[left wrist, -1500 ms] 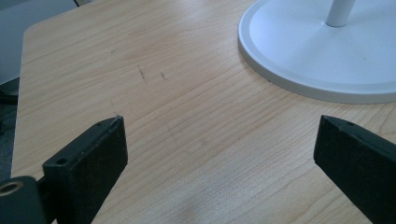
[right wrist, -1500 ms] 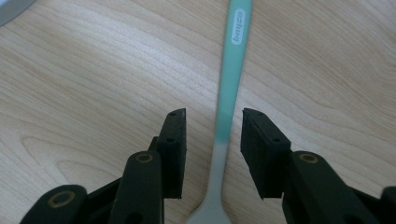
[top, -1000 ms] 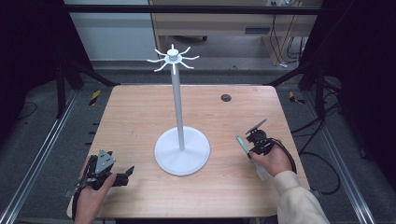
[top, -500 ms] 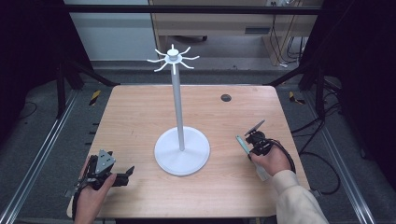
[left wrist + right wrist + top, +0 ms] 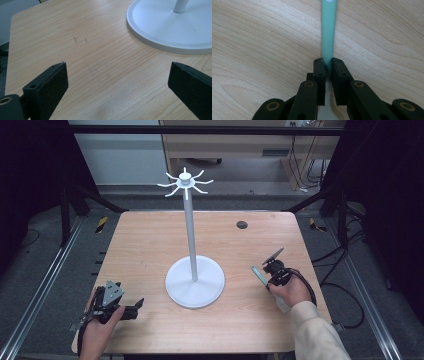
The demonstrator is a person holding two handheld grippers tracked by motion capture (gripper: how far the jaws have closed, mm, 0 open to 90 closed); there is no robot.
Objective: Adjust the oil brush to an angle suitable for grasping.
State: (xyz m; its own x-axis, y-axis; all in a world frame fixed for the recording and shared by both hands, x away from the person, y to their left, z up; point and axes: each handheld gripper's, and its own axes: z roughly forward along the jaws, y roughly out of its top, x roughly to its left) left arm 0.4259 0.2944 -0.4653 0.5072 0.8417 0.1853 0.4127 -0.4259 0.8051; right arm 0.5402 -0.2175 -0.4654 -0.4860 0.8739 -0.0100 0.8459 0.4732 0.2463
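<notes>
Right tool [image 5: 327,65] just clamped on green handle [image 5: 328,30]; left tool [image 5: 117,82] wide, empty.

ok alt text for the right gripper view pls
Seen along the right claw, its two black jaws have just been closing and now pinch the narrow end of a flat green handle. The handle runs straight up the picture over a pale wooden table.

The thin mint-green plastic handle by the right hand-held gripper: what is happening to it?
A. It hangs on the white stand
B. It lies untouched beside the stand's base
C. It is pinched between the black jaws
C: in the right gripper view the right hand-held gripper has its jaws closed on the thin mint-green plastic handle, over the wooden table.
</notes>
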